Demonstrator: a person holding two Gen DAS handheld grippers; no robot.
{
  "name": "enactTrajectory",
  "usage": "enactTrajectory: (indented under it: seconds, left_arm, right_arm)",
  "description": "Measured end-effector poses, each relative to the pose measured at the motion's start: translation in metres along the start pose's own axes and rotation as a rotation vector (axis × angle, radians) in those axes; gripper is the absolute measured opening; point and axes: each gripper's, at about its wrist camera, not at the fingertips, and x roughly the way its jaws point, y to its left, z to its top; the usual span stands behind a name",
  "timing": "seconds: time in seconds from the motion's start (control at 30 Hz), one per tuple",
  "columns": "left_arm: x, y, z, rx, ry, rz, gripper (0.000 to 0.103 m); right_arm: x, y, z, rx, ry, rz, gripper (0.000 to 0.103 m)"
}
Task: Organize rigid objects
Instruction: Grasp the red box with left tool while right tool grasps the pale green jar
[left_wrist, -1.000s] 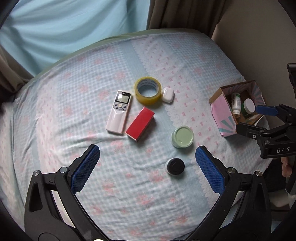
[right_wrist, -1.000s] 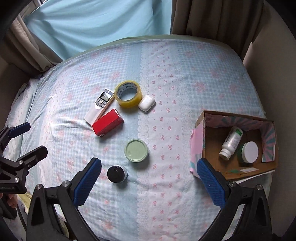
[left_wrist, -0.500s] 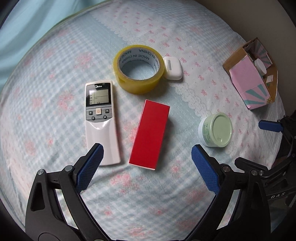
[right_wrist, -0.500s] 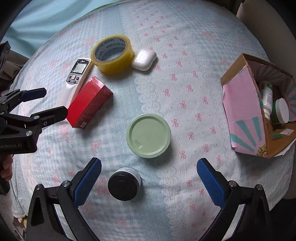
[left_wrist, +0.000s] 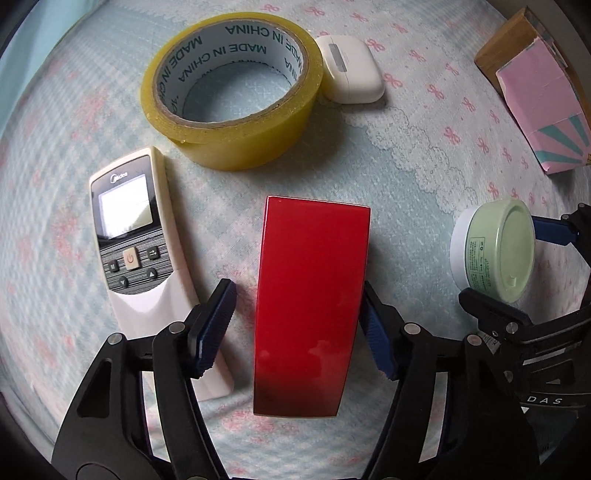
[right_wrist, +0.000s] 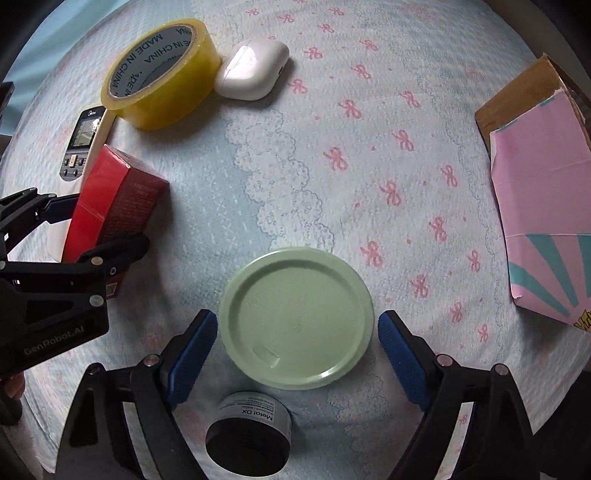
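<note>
A red box (left_wrist: 310, 295) lies on the bedspread between the jaws of my left gripper (left_wrist: 297, 328); the right pad seems to touch it, the left pad stands a little off. It also shows in the right wrist view (right_wrist: 110, 199). A pale green jar (right_wrist: 295, 317) sits between the open jaws of my right gripper (right_wrist: 295, 354), with small gaps on both sides. It also shows in the left wrist view (left_wrist: 495, 251). A small black jar (right_wrist: 249, 435) sits just below it.
A yellow tape roll (left_wrist: 232, 88), a white earbud case (left_wrist: 351, 70) and a white remote (left_wrist: 144, 254) lie beyond the red box. A pink cardboard box (right_wrist: 543, 214) stands at the right. The bedspread (right_wrist: 369, 129) has a bow pattern.
Both grippers have come down close to the bed and narrowed. The left one now straddles the red box; the right one straddles the green jar.
</note>
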Motion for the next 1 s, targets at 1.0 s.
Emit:
enactTrajectory:
  seconds: [1.0]
  left_arm:
    - [-0.028, 0.009, -0.024, -0.052, -0.039, 0.002, 0.038]
  right_arm:
    - [0.016, -0.003, 0.008, 0.021, 0.037, -0.006, 0.066]
